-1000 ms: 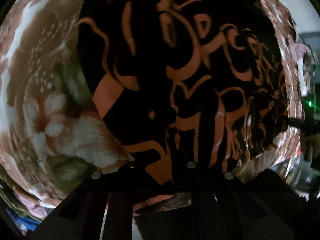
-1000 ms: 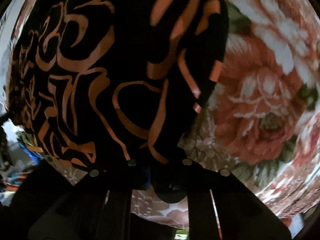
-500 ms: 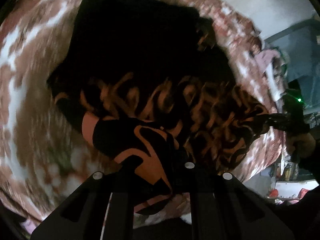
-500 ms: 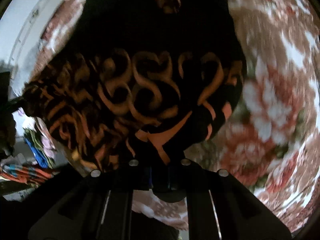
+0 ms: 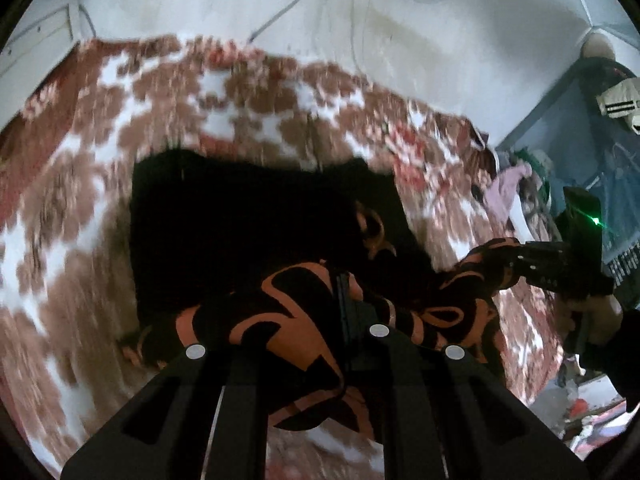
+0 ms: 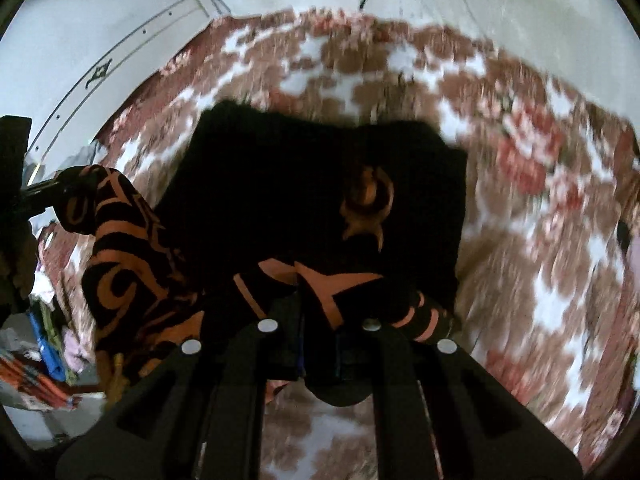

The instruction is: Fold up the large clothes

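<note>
A large black garment with orange swirl patterns (image 5: 256, 220) lies on a floral bed cover (image 5: 80, 200); it also shows in the right wrist view (image 6: 320, 200). My left gripper (image 5: 340, 304) is shut on one corner of its near edge. My right gripper (image 6: 316, 312) is shut on the other corner. Both hold the patterned edge lifted above the flat black part. The right gripper shows in the left wrist view (image 5: 516, 264), and the left gripper shows in the right wrist view (image 6: 52, 188), each with cloth in it.
The floral bed cover (image 6: 540, 220) spreads to a white wall (image 5: 360, 20) at the far side. A pile of clothes (image 5: 516, 188) lies at the right edge of the bed. Coloured clothes (image 6: 48, 360) lie off the bed's left side.
Both grippers have lifted and pulled back from close over the cloth. The patterned near edge has risen with them, and the plain black part and far wall have come into sight.
</note>
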Tool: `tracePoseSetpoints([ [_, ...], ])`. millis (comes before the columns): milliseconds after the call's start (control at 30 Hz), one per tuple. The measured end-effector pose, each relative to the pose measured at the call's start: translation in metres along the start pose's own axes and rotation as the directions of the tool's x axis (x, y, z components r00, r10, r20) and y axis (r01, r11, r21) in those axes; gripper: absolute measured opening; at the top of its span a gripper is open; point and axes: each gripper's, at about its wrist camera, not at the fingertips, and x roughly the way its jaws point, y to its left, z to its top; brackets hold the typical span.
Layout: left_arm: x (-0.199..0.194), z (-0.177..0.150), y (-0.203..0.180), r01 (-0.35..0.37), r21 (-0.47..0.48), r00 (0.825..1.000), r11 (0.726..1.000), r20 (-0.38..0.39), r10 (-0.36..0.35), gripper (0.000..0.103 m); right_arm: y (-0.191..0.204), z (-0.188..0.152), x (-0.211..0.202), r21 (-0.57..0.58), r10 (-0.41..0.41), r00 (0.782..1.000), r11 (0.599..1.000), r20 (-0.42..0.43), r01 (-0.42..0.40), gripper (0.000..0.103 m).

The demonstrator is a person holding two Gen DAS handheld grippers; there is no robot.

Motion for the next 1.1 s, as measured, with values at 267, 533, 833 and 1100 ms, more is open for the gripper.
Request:
tracePoseSetpoints([
  [267, 0.062, 0.083, 0.051, -0.023, 0.002, 0.999, 1.0, 0.022, 0.023, 0.01, -0.04, 0.089, 0.055, 0.009, -0.085, 0.995, 0.996, 0.048, 0.084, 0.01],
  [533, 0.169, 0.126, 0.139, -0.134, -0.117, 0.986, 0.984, -0.119, 0.12, 0.01, -0.099, 0.141, 0.173, 0.034, -0.18, 0.982, 0.983, -0.065, 0.182, 0.01],
  [833, 0.223, 0.134, 0.219, -0.153, -0.346, 0.948, 0.926, -0.317, 0.038, 0.022, -0.152, 0.162, 0.232, 0.11, -0.013, 0.979, 0.993, -0.202, 0.036, 0.022],
  [1100, 0.212, 0.159, 0.23, -0.009, -0.463, 0.934, 0.886, -0.321, -0.158, 0.089, -0.17, 0.174, 0.182, 0.122, 0.212, 0.956, 0.974, -0.202, -0.19, 0.086],
])
